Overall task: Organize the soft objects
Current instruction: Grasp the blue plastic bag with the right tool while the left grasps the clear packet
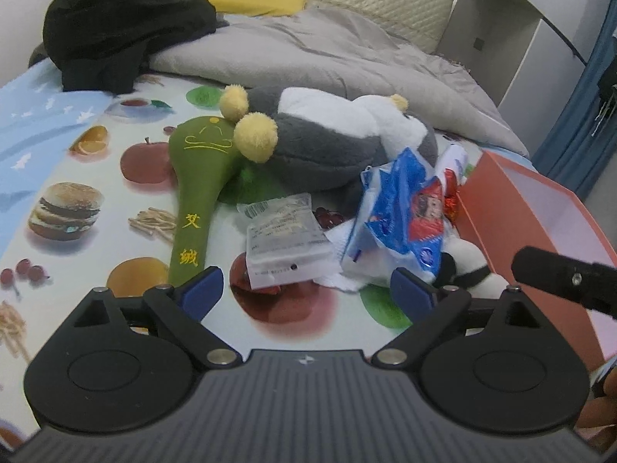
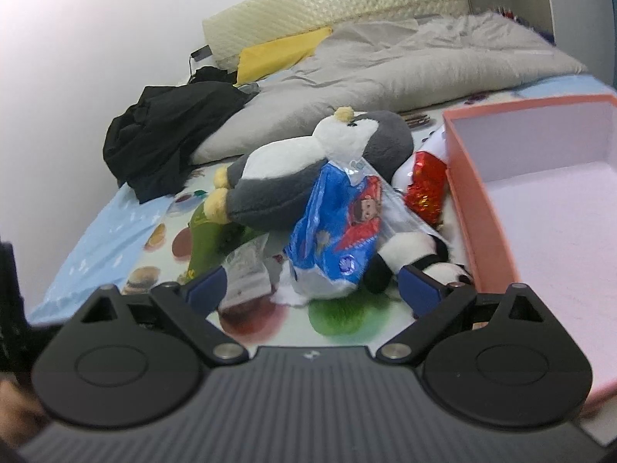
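step: nothing's been picked up yet, so this is judged to be the approach to the pile

left gripper (image 1: 307, 285): jaws spread wide, nothing held; the clear packet (image 1: 285, 241) sits just past the blue pads

right gripper (image 2: 312, 289): also spread wide and empty, aimed at the blue crinkly bag (image 2: 335, 227) and the panda plush (image 2: 416, 258)

where the stuff is: everything's heaped on the fruit-print sheet (image 1: 96, 177), right beside the open pink box (image 2: 540, 200), which looks empty

penguin plush (image 1: 327, 131): grey and white, yellow fuzzy feet, lying on its side across the top of the green padded paddle (image 1: 200, 177)

panda plush, again: mostly buried under the bag, only black-and-white bits can be seen

next move: probably one soft toy gets closed on and lifted into the box; the wrappers on top would need to be worked around

background: grey duvet (image 2: 385, 69) and black garment (image 1: 115, 27), left untouched
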Demonstrator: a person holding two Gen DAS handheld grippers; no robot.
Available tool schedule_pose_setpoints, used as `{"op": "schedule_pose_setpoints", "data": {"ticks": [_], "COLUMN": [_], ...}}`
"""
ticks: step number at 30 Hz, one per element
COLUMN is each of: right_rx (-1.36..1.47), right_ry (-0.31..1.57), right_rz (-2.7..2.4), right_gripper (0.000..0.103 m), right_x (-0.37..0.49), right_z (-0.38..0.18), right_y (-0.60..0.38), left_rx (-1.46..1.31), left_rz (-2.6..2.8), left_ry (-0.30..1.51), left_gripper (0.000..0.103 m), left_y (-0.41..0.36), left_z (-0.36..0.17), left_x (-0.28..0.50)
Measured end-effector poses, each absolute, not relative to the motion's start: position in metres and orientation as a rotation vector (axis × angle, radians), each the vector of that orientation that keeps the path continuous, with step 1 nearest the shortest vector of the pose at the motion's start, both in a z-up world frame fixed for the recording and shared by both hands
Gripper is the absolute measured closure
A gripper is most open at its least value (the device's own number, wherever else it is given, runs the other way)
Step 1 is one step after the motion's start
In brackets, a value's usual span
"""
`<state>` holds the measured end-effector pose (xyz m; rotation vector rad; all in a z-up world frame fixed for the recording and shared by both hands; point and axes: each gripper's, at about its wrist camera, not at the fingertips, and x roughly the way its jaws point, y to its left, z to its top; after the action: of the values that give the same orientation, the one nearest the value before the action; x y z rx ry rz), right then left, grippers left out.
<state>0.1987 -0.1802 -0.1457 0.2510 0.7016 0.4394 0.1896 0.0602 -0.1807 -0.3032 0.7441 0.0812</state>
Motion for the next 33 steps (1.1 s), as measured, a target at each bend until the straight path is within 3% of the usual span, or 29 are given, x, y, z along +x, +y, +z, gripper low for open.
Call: {"op": "schedule_pose_setpoints", "data": {"ticks": [6, 9, 18, 21, 23, 27, 29, 33], "right_rx": [0.319, 0.338, 0.367, 0.374, 0.368, 0.359, 0.354, 0.345], "right_ry": [0.772, 0.798, 0.876, 0.903, 0.92, 0.953, 0.952, 0.948], "right_rz": [0.471, 0.474, 0.457, 0.455, 0.453, 0.457, 0.459, 0.452], "right_gripper": [0.007, 0.029, 0.041, 0.044, 0.052, 0.058, 0.07, 0.084], "right_x": [0.239, 0.259, 0.302, 0.312, 0.317, 0.321, 0.32, 0.318], "right_z": [-0.16, -0.167, -0.19, -0.196, -0.201, -0.209, -0.209, -0.207], "right_y": [-0.159, -0.15, -0.131, -0.126, -0.123, -0.119, -0.118, -0.121], "left_rx": [-0.326, -0.343, -0.387, -0.389, -0.391, -0.404, -0.411, -0.409], "left_rz": [0.077, 0.077, 0.073, 0.079, 0.077, 0.086, 0.086, 0.087], "left_ry": [0.761, 0.767, 0.772, 0.778, 0.785, 0.784, 0.777, 0.767], "left_gripper": [0.01, 0.011, 0.013, 0.018, 0.023, 0.039, 0.044, 0.06], "left_y": [0.072, 0.077, 0.087, 0.088, 0.088, 0.09, 0.091, 0.091], "left_z": [-0.199, -0.209, -0.226, -0.231, -0.234, -0.237, -0.235, -0.231], "left_x": [0.222, 0.236, 0.265, 0.271, 0.275, 0.277, 0.276, 0.271]}}
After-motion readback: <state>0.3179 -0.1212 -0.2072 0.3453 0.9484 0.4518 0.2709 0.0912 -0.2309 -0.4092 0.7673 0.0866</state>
